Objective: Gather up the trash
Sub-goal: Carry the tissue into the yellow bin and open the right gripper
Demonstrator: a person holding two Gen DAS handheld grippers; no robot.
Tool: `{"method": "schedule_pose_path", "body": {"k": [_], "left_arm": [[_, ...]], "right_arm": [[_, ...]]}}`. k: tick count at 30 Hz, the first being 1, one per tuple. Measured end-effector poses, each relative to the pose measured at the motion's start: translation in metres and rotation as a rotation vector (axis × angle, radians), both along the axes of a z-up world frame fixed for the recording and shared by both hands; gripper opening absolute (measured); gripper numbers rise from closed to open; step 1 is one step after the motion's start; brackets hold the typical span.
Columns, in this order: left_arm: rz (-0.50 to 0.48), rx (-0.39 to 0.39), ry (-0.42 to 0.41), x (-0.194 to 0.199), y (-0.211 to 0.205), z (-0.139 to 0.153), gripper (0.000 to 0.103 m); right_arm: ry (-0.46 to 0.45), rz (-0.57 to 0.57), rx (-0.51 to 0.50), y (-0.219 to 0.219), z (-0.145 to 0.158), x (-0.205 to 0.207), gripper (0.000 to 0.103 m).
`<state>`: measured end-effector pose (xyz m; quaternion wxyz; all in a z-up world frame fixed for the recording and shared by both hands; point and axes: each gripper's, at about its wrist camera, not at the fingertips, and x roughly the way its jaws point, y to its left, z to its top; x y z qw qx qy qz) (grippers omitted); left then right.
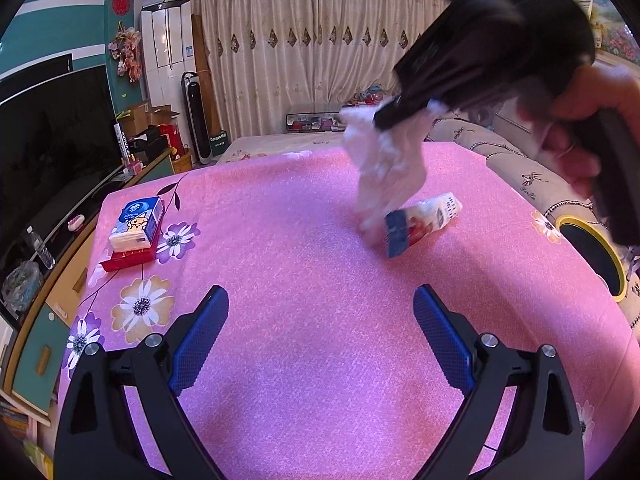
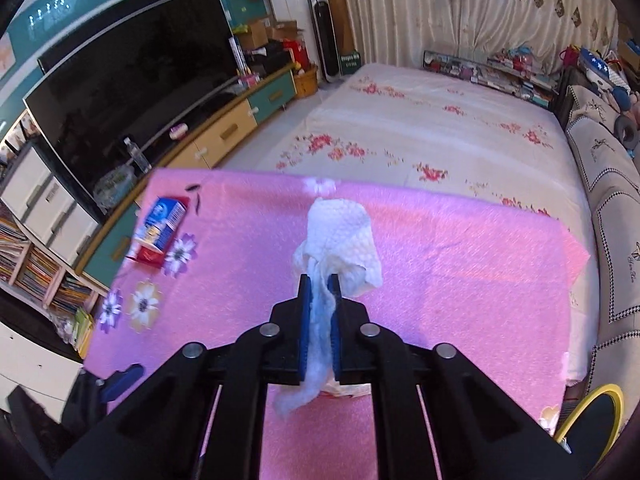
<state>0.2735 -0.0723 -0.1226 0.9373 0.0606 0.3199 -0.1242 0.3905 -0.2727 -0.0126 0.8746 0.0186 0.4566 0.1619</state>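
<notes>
The right gripper (image 2: 319,280) is squeezed tight on a white paper towel (image 2: 340,240). The blue pads (image 2: 305,320) press on the towel from both sides. Most of the towel puffs out past the tips, and a thin twisted bit hangs out behind the pads, toward the camera.

From the left wrist view, the right gripper (image 1: 390,114) is up in the air, far ahead of the left gripper and a little to its right. A hand (image 1: 580,128) holds it. The paper towel (image 1: 380,160) hangs down from its tips. The low end of the towel looks blurry, so I cannot tell if it touches the pink cloth (image 1: 300,220).

Just beside that low end lies a small tissue pack (image 1: 420,226) with blue, white and red on it. It lies tilted on the pink cloth.

The left gripper (image 1: 320,300) has its two fingers wide apart. Nothing is between them, only pink cloth below.

Ahead and to the left of the left gripper sits a blue tissue box (image 1: 138,222). It rests on top of a flat red box (image 1: 128,258), next to the flowers printed on the cloth.

To the far right of the left gripper, past the edge of the cloth, is a dark bin with a yellow rim (image 1: 588,256).
</notes>
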Motion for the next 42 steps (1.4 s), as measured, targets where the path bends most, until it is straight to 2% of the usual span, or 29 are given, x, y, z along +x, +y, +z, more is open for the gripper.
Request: {"method": "schedule_pose_path", "body": {"k": [7, 11, 14, 17, 23, 26, 29, 33, 36, 37, 38, 40, 42], "left_arm": [[0.0, 0.003, 0.0, 0.001, 0.0, -0.001, 0.092], [-0.002, 0.002, -0.003, 0.001, 0.001, -0.001, 0.092], [-0.002, 0.002, -0.004, 0.001, 0.001, -0.001, 0.092], [-0.005, 0.004, -0.005, 0.0, 0.0, -0.001, 0.092], [-0.013, 0.019, -0.01, -0.002, -0.004, -0.001, 0.092], [-0.013, 0.018, -0.004, -0.002, -0.005, -0.001, 0.092], [-0.015, 0.018, 0.001, -0.002, -0.006, -0.001, 0.092], [-0.03, 0.004, 0.012, -0.001, -0.007, -0.002, 0.092], [-0.052, 0.003, 0.024, -0.001, -0.012, -0.003, 0.092], [-0.065, 0.013, 0.023, -0.002, -0.017, -0.003, 0.092], [-0.075, 0.026, 0.023, -0.003, -0.021, -0.004, 0.092], [-0.102, 0.053, 0.034, -0.004, -0.031, -0.006, 0.092], [-0.147, 0.059, 0.071, 0.0, -0.04, -0.008, 0.092]], "right_arm": [[-0.102, 0.004, 0.07, -0.028, 0.059, -0.032, 0.008], [-0.172, 0.018, 0.068, -0.039, 0.092, -0.057, 0.008], [-0.205, 0.005, 0.051, -0.054, 0.106, -0.075, 0.008], [-0.214, -0.044, 0.03, -0.086, 0.107, -0.093, 0.008], [-0.175, -0.271, -0.034, -0.188, 0.071, -0.128, 0.009], [-0.13, -0.402, -0.1, -0.237, 0.033, -0.144, 0.009], [-0.047, -0.5, -0.12, -0.282, -0.014, -0.155, 0.009], [0.056, -0.591, -0.114, -0.323, -0.072, -0.157, 0.01], [0.101, -0.65, -0.152, -0.343, -0.101, -0.159, 0.012], [0.106, -0.66, -0.158, -0.345, -0.106, -0.16, 0.022], [0.108, -0.676, -0.165, -0.35, -0.109, -0.162, 0.039], [0.08, -0.699, -0.194, -0.354, -0.109, -0.169, 0.06], [0.047, -0.702, -0.22, -0.351, -0.103, -0.176, 0.065]]}}
